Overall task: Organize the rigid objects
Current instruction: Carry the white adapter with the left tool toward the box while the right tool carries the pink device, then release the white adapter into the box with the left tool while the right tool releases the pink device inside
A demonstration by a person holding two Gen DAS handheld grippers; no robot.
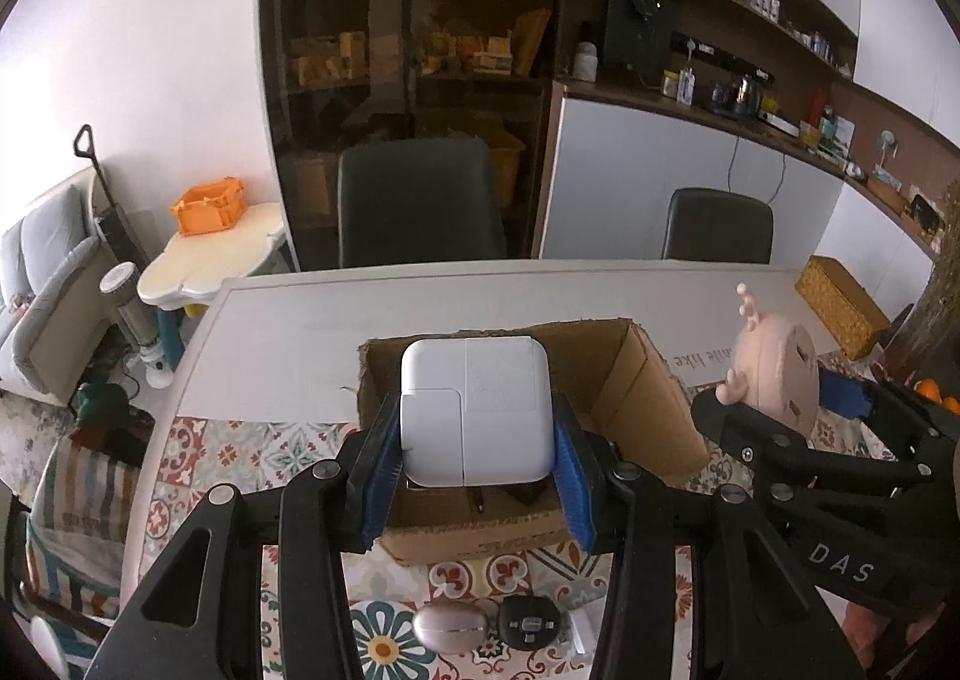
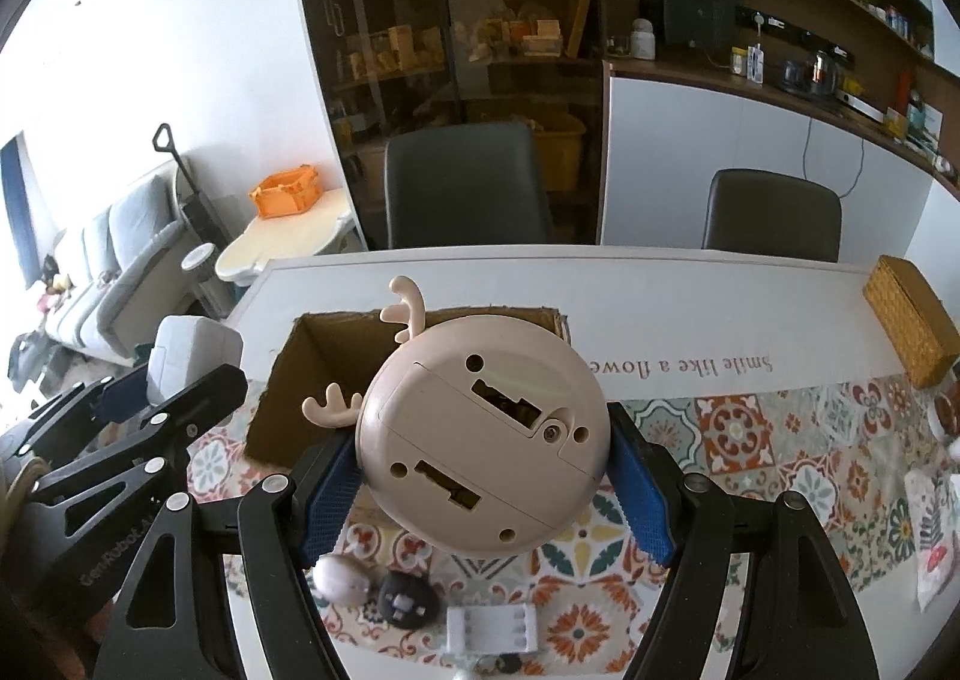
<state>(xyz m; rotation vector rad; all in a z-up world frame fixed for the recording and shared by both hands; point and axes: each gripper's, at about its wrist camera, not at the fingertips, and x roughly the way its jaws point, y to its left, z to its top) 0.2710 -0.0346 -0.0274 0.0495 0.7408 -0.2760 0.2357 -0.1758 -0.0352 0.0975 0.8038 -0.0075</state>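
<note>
My left gripper [image 1: 477, 440] is shut on a white square power adapter [image 1: 477, 410] and holds it above the open cardboard box [image 1: 636, 398]. My right gripper [image 2: 483, 476] is shut on a round beige toy with antlers [image 2: 480, 440], its underside toward the camera, held over the near right part of the box [image 2: 282, 386]. In the left wrist view the toy [image 1: 774, 368] and the right gripper's black frame show at the right. In the right wrist view the adapter [image 2: 192, 359] shows at the left. Small dark items lie in the box bottom.
On the patterned tablecloth [image 2: 750, 440] near me lie a pinkish oval case [image 1: 450, 626], a black round device [image 1: 531, 623] and a white plastic piece [image 2: 492, 629]. A woven basket [image 2: 912, 329] stands at the right. Two dark chairs [image 1: 420, 200] stand behind the table.
</note>
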